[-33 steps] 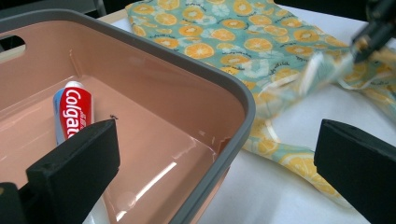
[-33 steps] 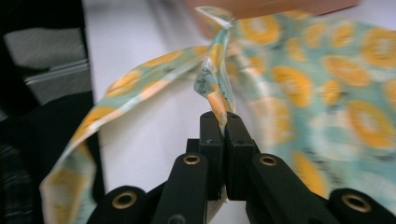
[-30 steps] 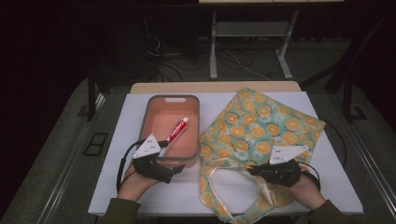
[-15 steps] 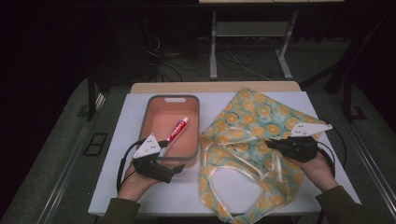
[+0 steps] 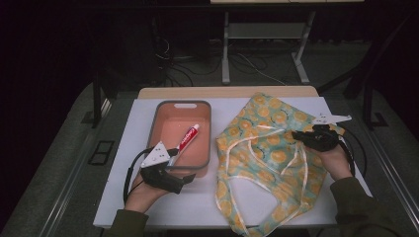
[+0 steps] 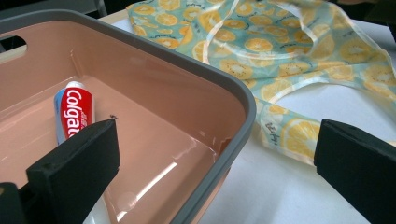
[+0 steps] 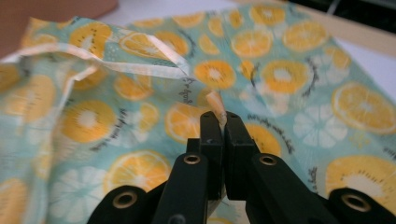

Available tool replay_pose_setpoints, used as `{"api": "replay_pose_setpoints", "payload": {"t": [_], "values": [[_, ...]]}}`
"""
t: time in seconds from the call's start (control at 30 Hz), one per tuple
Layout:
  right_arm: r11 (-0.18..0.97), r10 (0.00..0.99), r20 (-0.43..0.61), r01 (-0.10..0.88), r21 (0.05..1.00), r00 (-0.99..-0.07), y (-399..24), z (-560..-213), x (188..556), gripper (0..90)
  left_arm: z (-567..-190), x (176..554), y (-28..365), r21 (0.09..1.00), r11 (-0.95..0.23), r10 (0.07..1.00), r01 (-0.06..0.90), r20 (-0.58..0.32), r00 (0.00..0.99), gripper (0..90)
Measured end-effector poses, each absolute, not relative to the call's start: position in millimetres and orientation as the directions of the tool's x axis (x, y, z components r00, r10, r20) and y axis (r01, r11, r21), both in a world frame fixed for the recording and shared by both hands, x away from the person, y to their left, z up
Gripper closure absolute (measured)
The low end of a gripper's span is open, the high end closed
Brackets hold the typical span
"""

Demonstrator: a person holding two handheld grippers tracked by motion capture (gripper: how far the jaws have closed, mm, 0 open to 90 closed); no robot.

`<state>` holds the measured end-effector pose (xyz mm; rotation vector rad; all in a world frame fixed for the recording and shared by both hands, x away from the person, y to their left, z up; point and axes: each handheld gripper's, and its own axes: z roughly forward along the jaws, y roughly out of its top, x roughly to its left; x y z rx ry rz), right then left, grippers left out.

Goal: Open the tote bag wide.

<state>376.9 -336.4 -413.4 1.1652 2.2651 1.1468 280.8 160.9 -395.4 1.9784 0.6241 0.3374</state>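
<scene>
My right tool [image 7: 219,122] is clamped tight on a fold of the bag's [image 5: 269,148] edge; in the right gripper view a pale strip of the fabric sticks up between the two black jaws, which stand pressed together with only that cloth between them. In the high view this right tool [image 5: 300,136] sits over the right side of the bag, with my right hand [image 5: 333,160] behind it, resting on the fabric.

The bag is a thin one, teal with orange slices printed on it. It lies spread and rumpled on the white counter [image 5: 197,205], just to the right of the tray [image 5: 180,105], with its pale handles looping across its middle and its lower end reaching the counter's near edge.

My left tool [image 6: 217,151] stands wide open and grips nothing. In the left gripper view its jaws straddle the tray's near right corner: one jaw is over the inside of the tray, the other over the counter on the bag's side. In the high view the left tool [image 5: 173,165] is at the tray's near rim.

The tray is pink inside with a grey rim. A red and white toothpaste tube [image 5: 188,138] lies flat on the tray's floor, just ahead of the left tool.
</scene>
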Motion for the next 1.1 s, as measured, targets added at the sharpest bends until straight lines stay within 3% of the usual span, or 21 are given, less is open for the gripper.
{"api": "replay_pose_setpoints", "payload": {"t": [0.27,0.47,0.67,0.93,1.1], "values": [[0.353,0.824,0.075,0.612,0.708,-0.562,-336,-447,394,85.0,-395,281,161,0.884,-0.372,0.558,0.282,-0.030,0.829,0.0],[0.288,0.831,0.125,0.613,0.736,-0.541,-341,-434,388,56.4,-395,281,161,0.884,-0.374,0.558,0.282,-0.028,0.829,0.0],[0.294,0.807,0.123,0.574,0.764,-0.577,-335,-404,365,35.8,-395,281,161,0.884,-0.373,0.557,0.283,-0.030,0.830,0.0],[0.421,0.654,0.107,0.478,0.771,-0.749,-298,-386,318,36.1,-395,281,161,0.882,-0.378,0.558,0.283,-0.027,0.830,0.0],[0.488,0.575,0.110,0.448,0.749,-0.811,-272,-396,300,43.0,-395,281,161,0.881,-0.379,0.557,0.282,-0.026,0.830,0.0]]}}
